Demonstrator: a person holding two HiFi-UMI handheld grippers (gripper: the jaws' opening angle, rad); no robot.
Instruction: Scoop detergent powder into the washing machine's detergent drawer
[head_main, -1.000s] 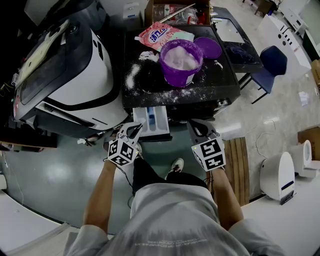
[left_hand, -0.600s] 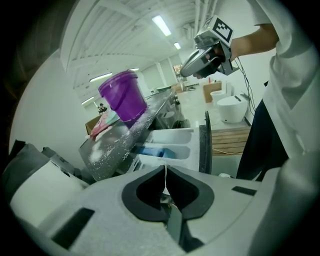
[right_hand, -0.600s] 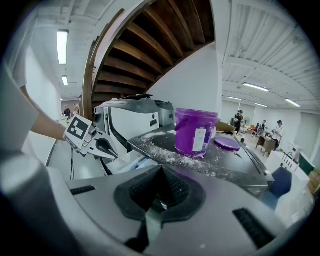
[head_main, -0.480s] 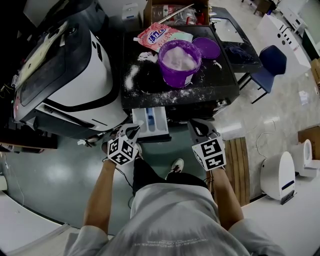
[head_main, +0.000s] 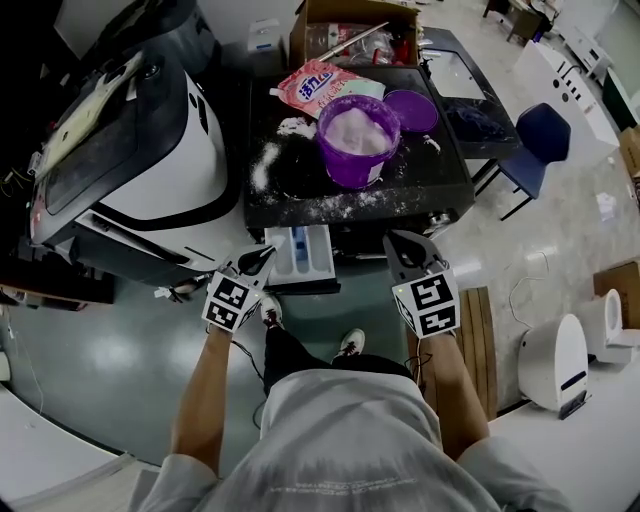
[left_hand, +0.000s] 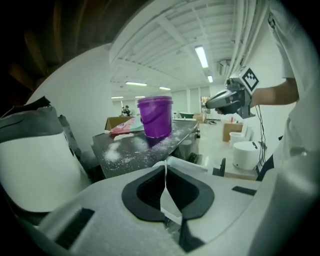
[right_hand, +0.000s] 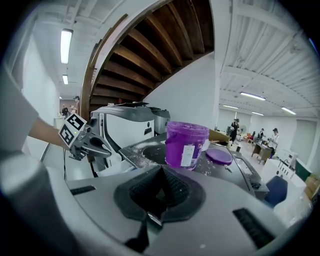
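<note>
Powder (head_main: 262, 160) dusts the black washer top (head_main: 300, 185) beside purple bucket (head_main: 357, 128).

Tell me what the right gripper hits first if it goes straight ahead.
Most likely the purple bucket, standing almost dead ahead of the right gripper on the powder-strewn machine top; depth is hard to judge.

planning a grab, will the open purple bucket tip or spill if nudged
The purple bucket looks nearly full of powder, so probably heavy and steady. Its lid lies beside it, so tilting would likely spill.
</note>
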